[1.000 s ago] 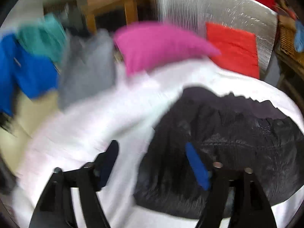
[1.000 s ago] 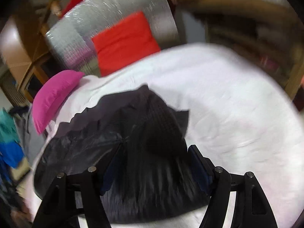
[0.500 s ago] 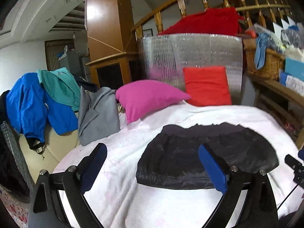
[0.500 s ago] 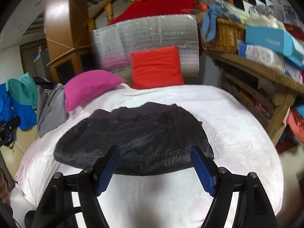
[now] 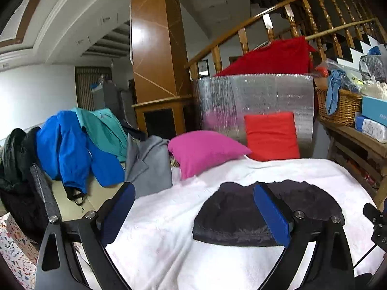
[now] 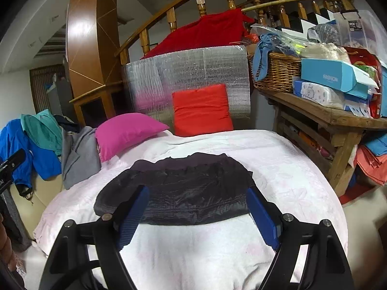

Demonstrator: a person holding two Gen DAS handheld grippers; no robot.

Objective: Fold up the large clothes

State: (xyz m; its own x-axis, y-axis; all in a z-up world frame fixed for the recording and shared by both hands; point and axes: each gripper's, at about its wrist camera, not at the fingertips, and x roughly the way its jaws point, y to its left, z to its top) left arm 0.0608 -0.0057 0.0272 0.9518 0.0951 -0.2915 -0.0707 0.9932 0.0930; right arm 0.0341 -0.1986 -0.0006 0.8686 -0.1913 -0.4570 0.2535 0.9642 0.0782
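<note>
My left tongs [image 5: 196, 213] and right tongs [image 6: 196, 215], jaws just opened wide and empty, hover above the folded black garment [image 6: 183, 193] lying flat on the white bed [image 6: 278, 159].

Place: a lived-in home, a room beside a staircase.
Stairs: a curved wooden banister [image 5: 285, 21] with turned spindles rises behind.
Bed: a white blanket [image 6: 278, 159] with a pink pillow [image 6: 125, 130] and a red cushion [image 6: 200, 108].
Clothes: blue jacket [image 5: 65, 149], teal shirt [image 5: 104, 128] and grey coat [image 5: 147, 164] draped at the side.
Storage: a rough wooden shelf [image 6: 324, 118] bearing a wicker basket [image 6: 278, 72] and boxes.
</note>
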